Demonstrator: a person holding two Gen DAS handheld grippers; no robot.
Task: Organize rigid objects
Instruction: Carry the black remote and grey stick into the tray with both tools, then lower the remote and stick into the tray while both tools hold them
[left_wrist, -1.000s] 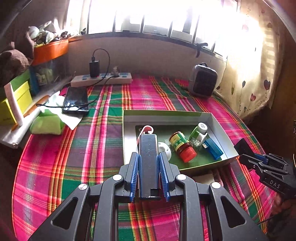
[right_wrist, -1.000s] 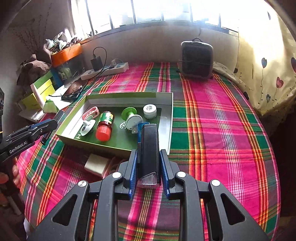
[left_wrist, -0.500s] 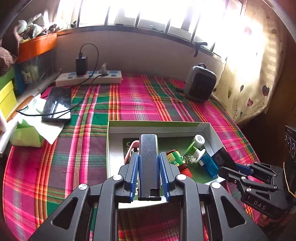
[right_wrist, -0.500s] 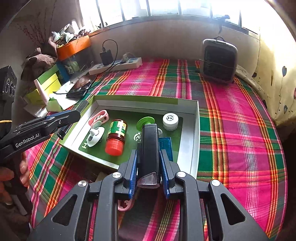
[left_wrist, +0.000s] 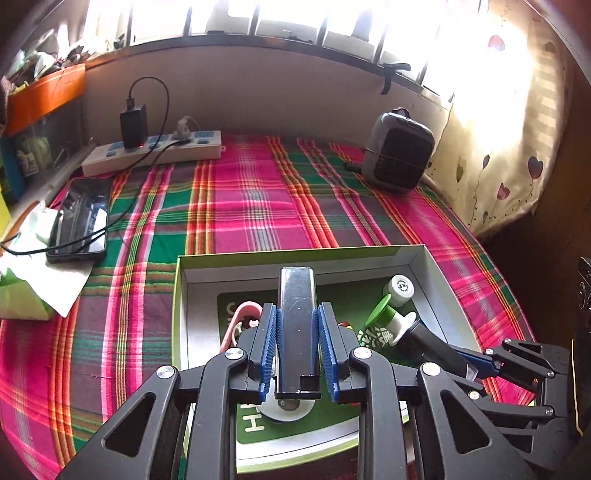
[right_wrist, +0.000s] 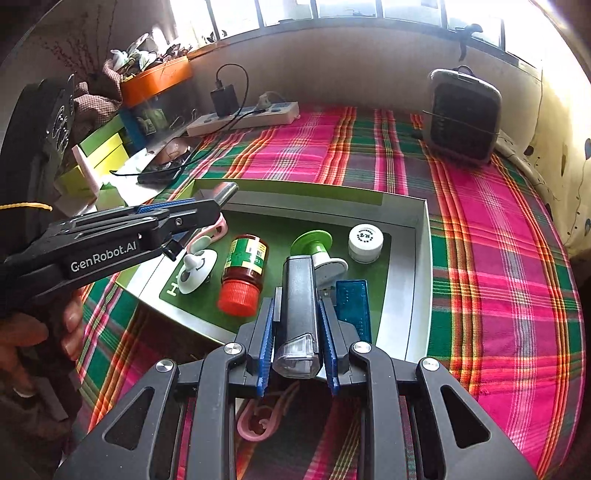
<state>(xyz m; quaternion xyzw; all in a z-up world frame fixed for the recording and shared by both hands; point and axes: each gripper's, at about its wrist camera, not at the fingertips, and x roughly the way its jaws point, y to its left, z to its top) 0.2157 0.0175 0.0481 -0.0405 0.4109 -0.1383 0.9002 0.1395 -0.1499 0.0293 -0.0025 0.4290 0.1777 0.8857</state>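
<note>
Fingers on both my grippers were closed on dark bar-shaped objects: the left gripper (left_wrist: 296, 347) held a black bar (left_wrist: 296, 325) over the box (right_wrist: 421, 266), the right gripper (right_wrist: 297, 343) a black clear-tipped device (right_wrist: 300, 302) at its near edge. I judged the placing step underway; next called for lowering each into bare green floor. Open plaid bed (right_wrist: 480, 229) lay to the right. Inside, the red-capped jar (right_wrist: 242, 277), green spool (right_wrist: 314, 245) and white cap (right_wrist: 365, 238) crowded the middle.

Power strip (left_wrist: 153, 152), phone (left_wrist: 79, 219), small heater (left_wrist: 397, 149) on plaid cloth (left_wrist: 258, 206).
</note>
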